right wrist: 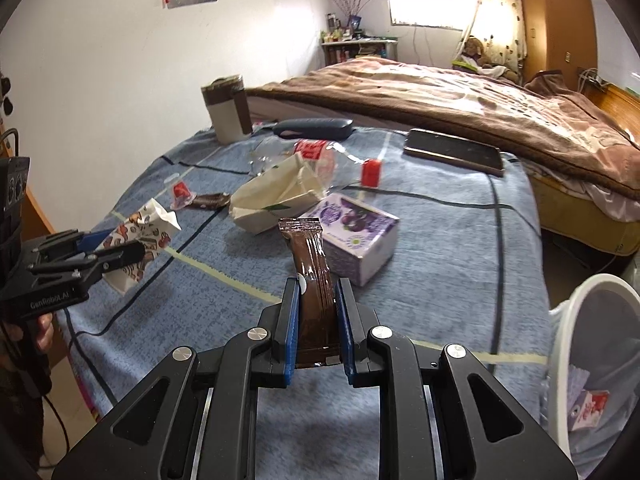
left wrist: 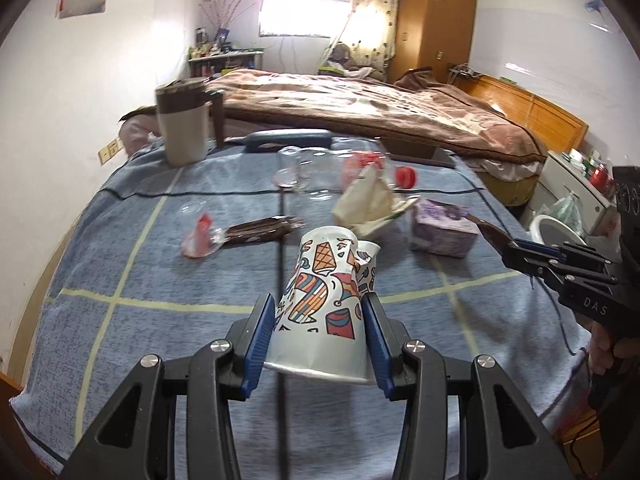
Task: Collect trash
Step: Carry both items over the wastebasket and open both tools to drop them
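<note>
My left gripper (left wrist: 319, 300) is shut on a crumpled patterned paper cup (left wrist: 324, 288), held above the blue cloth; the same cup (right wrist: 138, 228) shows at the left of the right wrist view. My right gripper (right wrist: 317, 286) is shut on a brown snack wrapper (right wrist: 310, 256), which stands up between the blue pads. Left on the blue-covered table (left wrist: 120, 340) are a purple carton (right wrist: 354, 232), a crushed white paper carton (right wrist: 276, 196), a clear plastic bottle with a red cap (right wrist: 370, 172), a small red-lidded jelly cup (left wrist: 198, 236) and another brown wrapper (left wrist: 260, 230).
A white mesh bin (right wrist: 596, 344) stands off the table's right side with a small carton inside. At the back of the table stand a brown-and-white mug (left wrist: 182, 124), a dark glasses case (right wrist: 312, 128) and a phone (right wrist: 454, 152). A bed (left wrist: 360, 104) lies beyond.
</note>
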